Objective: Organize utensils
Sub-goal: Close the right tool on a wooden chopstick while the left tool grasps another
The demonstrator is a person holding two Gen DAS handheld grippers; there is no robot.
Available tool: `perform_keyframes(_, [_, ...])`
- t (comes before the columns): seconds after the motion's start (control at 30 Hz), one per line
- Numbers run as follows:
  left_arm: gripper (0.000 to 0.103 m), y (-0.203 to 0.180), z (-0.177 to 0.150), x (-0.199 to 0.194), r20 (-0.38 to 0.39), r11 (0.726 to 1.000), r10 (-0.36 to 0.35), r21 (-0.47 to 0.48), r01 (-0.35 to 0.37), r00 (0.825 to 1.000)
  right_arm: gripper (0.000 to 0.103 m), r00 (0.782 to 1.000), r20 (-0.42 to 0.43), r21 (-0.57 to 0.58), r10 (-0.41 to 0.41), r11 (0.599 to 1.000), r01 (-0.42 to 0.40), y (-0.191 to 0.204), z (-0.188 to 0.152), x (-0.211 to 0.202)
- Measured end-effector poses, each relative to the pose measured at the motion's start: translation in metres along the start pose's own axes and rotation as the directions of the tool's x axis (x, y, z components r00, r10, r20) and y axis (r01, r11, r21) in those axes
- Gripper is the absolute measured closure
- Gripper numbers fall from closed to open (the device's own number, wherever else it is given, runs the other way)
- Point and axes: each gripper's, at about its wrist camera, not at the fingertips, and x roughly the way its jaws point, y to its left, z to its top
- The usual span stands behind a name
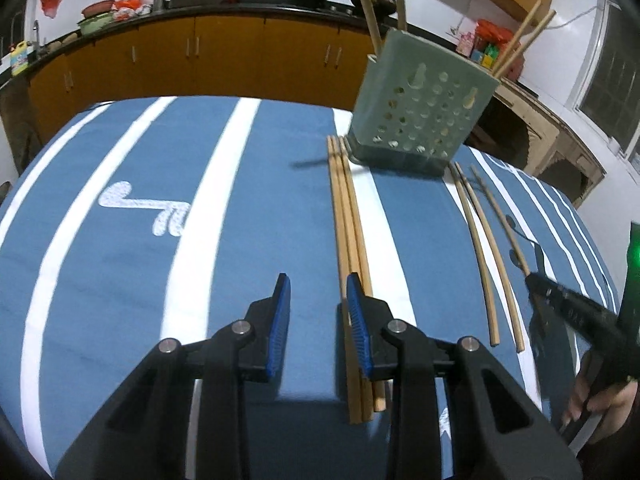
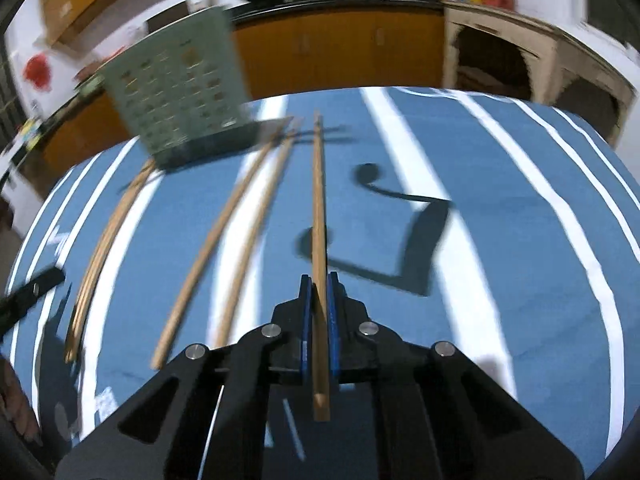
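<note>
The right tool (image 2: 316,280) is clamping a single wooden chopstick (image 2: 319,216) between its blue pads, its jaws pinched nearly together on the stick. The chopstick is running straight ahead out of the tool, its far tip reaching toward the back of the desk (image 2: 500,240), while its near end is sticking out behind the pads. To the left of this tool a pair of chopsticks (image 2: 236,224) is lying on the blue and white striped cloth, angled toward the green holder (image 2: 176,92), which is standing ahead and to the left. Farther left another bundle of sticks is lying beside the holder's base; the view is blurred there.

The left tool (image 1: 316,292) is standing partly open, its blue pads apart and nothing gripped between them. A bundle of three chopsticks (image 1: 348,216) is lying on the cloth just under and ahead of its right finger (image 1: 356,312), running forward to the foot of the perforated green holder (image 1: 424,108), which is standing ahead and to the right. Four chopsticks are already standing upright in that holder, two at its left corner and two at its right. To the right of the left tool, two curved-looking sticks (image 1: 484,248) are lying side by side, and beyond them a hand (image 1: 600,396) is holding the other tool at the picture's edge.
</note>
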Motion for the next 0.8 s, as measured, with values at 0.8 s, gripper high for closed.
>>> perform_keyframes(0.8, [0.092, -0.02, -0.004, 0.021, -0.041, 0.989, 0.083, 0.126, -0.078, 0.996, 0.094, 1.0, 0.007, -0.077, -0.022, 0.997, 0.022, 0.005, -0.002, 0.001])
